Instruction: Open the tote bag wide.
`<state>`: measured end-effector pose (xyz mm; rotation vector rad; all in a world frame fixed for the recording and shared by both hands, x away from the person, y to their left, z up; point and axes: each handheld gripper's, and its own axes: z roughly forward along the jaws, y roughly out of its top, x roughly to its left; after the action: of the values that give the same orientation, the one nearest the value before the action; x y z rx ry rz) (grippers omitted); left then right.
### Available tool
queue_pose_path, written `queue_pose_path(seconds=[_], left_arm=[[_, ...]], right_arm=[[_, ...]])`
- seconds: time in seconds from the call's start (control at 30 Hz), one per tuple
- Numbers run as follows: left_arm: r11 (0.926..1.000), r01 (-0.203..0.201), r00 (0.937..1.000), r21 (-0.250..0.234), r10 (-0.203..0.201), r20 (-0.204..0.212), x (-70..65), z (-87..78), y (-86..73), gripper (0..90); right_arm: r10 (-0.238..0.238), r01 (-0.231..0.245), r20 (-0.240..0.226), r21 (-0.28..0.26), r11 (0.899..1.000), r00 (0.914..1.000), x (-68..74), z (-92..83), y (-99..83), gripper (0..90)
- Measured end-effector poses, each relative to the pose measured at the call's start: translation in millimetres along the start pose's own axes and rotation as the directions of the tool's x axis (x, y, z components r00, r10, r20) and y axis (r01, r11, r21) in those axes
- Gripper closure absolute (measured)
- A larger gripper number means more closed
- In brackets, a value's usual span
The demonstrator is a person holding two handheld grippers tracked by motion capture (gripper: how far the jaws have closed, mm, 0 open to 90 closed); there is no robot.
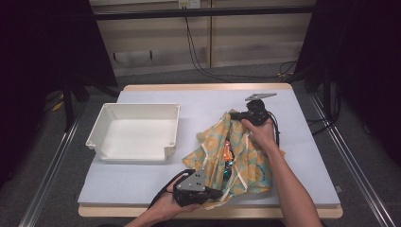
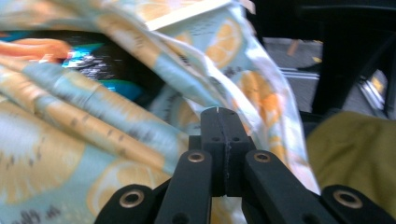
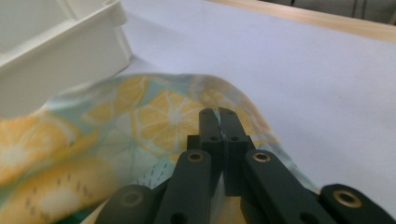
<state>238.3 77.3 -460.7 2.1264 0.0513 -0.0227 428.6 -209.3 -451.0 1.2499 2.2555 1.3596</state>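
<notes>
A fabric bag (image 1: 241, 156) printed with orange slices on pale blue lies crumpled on the table's right half, its mouth gaping to show orange and teal items (image 1: 227, 158) inside. My left gripper (image 1: 218, 193) is shut on the bag's near edge by the table front. In the left gripper view the jaws (image 2: 218, 116) pinch the cloth (image 2: 116, 126), with the contents (image 2: 70, 51) behind. My right gripper (image 1: 232, 115) is shut on the bag's far edge and holds it raised. In the right gripper view the jaws (image 3: 218, 116) grip the printed cloth (image 3: 154, 112).
An empty white plastic bin (image 1: 135, 132) stands left of the bag on the pale mat (image 1: 203, 101); its corner (image 3: 56, 42) appears in the right gripper view. Bare mat lies behind and to the right of the bag.
</notes>
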Motion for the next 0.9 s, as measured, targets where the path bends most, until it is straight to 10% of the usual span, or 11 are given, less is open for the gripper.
queue_pose_path(seconds=[0.57, 0.8, 0.9], left_arm=[[0.9831, 0.093, 0.9914, -0.157, -0.106, -0.076, 14.3, -21.3, 6.8, 65.4], [0.9695, 0.099, 0.9867, -0.224, -0.125, -0.104, 18.7, -36.1, 17.7, 58.4], [0.9665, 0.092, 0.9863, -0.240, -0.121, -0.112, 24.8, -37.0, 27.4, 63.0]], right_arm=[[-0.053, 0.050, -0.043, -0.067, 0.996, 0.9976, 28.0, -54.3, 4.5, 38.5], [-0.066, 0.061, -0.050, -0.102, 0.993, 0.9965, 49.6, -89.3, 2.0, 33.8], [-0.076, 0.069, -0.082, -0.095, 0.993, 0.9937, 63.8, -101.4, -5.7, 44.7]])
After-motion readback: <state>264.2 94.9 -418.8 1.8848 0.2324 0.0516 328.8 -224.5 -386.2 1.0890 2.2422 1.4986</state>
